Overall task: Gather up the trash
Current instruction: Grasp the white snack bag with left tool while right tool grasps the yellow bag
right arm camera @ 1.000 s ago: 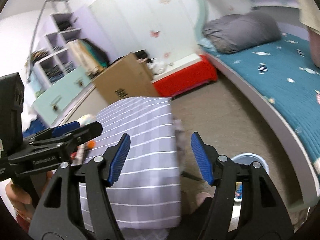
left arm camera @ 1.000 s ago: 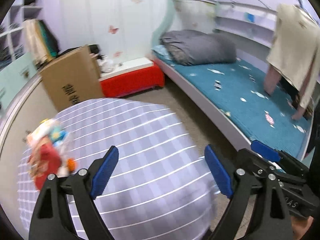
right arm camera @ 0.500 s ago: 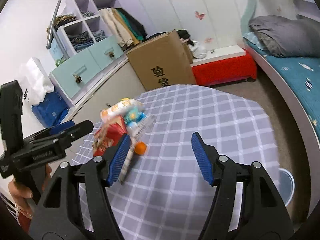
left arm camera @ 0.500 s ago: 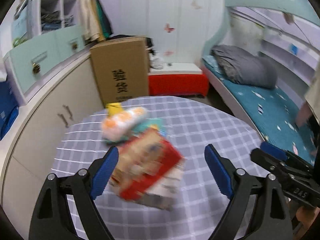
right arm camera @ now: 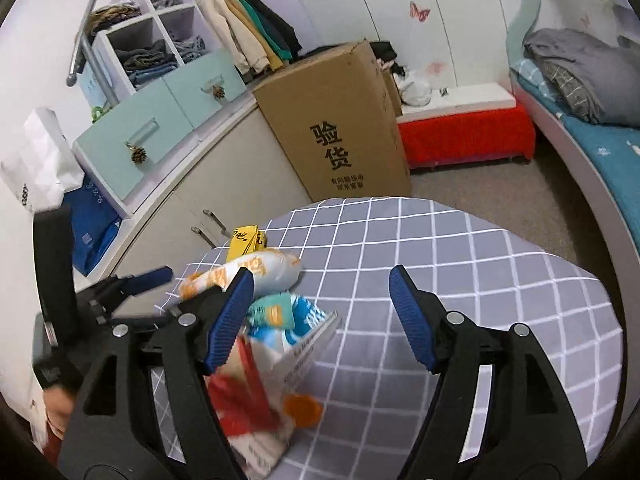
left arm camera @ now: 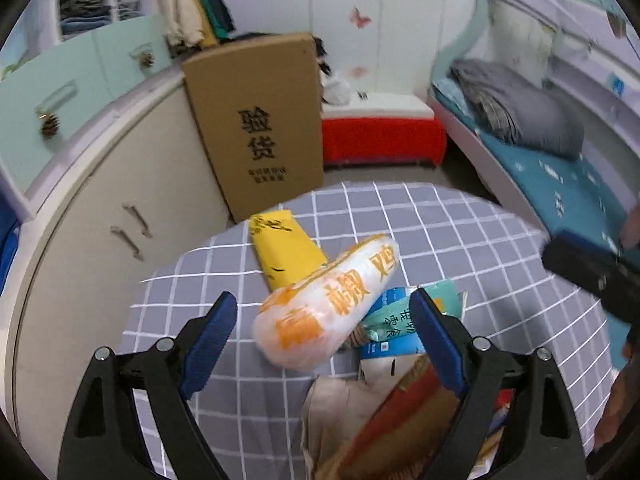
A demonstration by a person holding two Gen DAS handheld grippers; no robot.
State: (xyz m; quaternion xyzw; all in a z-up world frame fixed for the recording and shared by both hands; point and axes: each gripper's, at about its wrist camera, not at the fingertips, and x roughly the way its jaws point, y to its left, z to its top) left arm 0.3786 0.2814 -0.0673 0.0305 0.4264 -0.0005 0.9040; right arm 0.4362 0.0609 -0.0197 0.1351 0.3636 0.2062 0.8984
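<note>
We see both wrist views look down, close, onto the checked table (left arm camera: 460,232); both share the wrapper pile (left arm camera: 332,304) and the cardboard box (right arm camera: 336,124).

Wrappers (left arm camera: 328,312) on table (left arm camera: 500,240); box (left arm camera: 260,120) behind it.

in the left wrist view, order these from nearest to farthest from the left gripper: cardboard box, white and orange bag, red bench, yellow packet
1. white and orange bag, lying between the open fingers of the left gripper.
2. yellow packet, just behind the bag on the table.
3. cardboard box, standing past the table's far edge.
4. red bench, against the back wall.
</note>
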